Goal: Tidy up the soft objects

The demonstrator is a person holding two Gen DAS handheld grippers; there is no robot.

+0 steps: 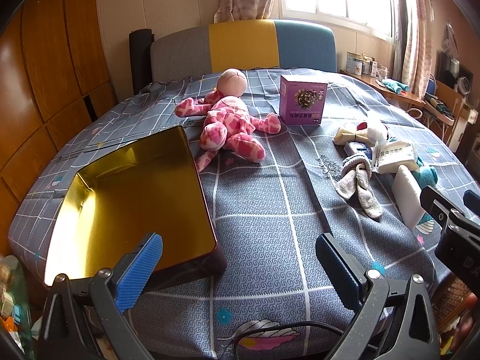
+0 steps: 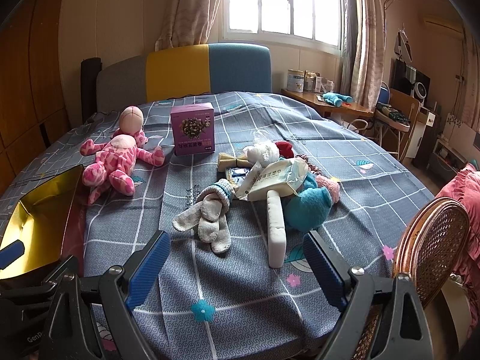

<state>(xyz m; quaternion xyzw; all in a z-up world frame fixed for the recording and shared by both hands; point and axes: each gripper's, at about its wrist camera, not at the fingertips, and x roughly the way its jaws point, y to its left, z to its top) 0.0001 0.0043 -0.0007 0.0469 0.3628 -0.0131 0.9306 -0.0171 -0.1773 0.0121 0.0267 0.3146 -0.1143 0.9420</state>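
A pink spotted plush doll (image 1: 231,120) (image 2: 120,162) lies on the bed beyond an open tin with a gold inside (image 1: 129,198) (image 2: 36,216). To the right sits a pile: grey socks (image 1: 358,186) (image 2: 210,219), a wet-wipe pack (image 1: 393,154) (image 2: 279,177), a white sponge block (image 1: 408,195) (image 2: 276,228), a teal plush (image 2: 309,207) and a white plush with red (image 2: 267,150). My left gripper (image 1: 240,270) hangs open just right of the tin's near corner. My right gripper (image 2: 237,267) is open in front of the socks and sponge, holding nothing.
A purple carton (image 1: 303,99) (image 2: 193,132) stands upright mid-bed. The bed has a grey checked sheet (image 1: 264,225) (image 2: 240,294) and a grey, yellow and blue headboard (image 1: 243,45). A desk (image 2: 336,105) and a rattan chair back (image 2: 432,240) stand on the right.
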